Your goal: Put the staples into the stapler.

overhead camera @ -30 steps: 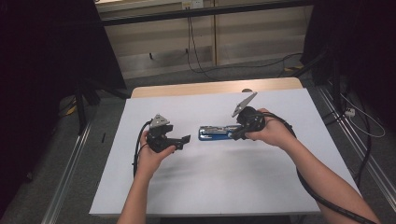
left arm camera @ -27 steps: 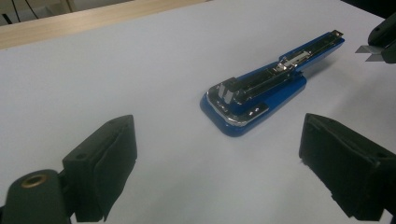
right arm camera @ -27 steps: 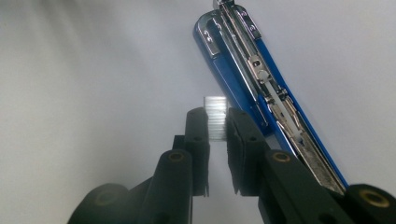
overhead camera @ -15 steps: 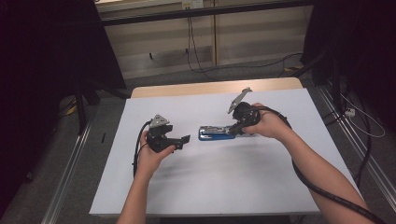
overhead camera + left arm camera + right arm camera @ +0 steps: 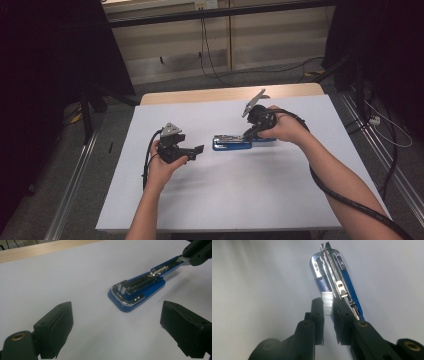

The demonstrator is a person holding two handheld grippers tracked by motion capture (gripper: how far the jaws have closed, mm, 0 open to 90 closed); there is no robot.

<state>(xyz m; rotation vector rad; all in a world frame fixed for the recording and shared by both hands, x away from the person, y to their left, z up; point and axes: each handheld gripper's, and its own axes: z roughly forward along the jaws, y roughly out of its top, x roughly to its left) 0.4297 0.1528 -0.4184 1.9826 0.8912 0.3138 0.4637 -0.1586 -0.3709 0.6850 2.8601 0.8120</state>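
Note:
A blue stapler [image 5: 231, 143] lies swung open on the white table [image 5: 225, 200], its chrome magazine [image 5: 329, 267] facing up. My right gripper [image 5: 327, 303] is shut on a short strip of staples [image 5: 327, 297] and hovers just over the rear of the magazine. From the left gripper view, the right gripper [image 5: 197, 251] holds the strip at the stapler's [image 5: 136, 291] far end. To the left of the stapler my left gripper [image 5: 196, 151] is open, its jaws [image 5: 117, 325] wide apart with nothing between them.
A wooden strip [image 5: 200, 95] runs along the table's far edge. Black cables trail from both grippers toward the near edge. White tabletop extends in front of and to both sides of the stapler.
My right gripper has shifted slightly left and tilted over the stapler with the staple strip. The left gripper and the stapler have stayed put.

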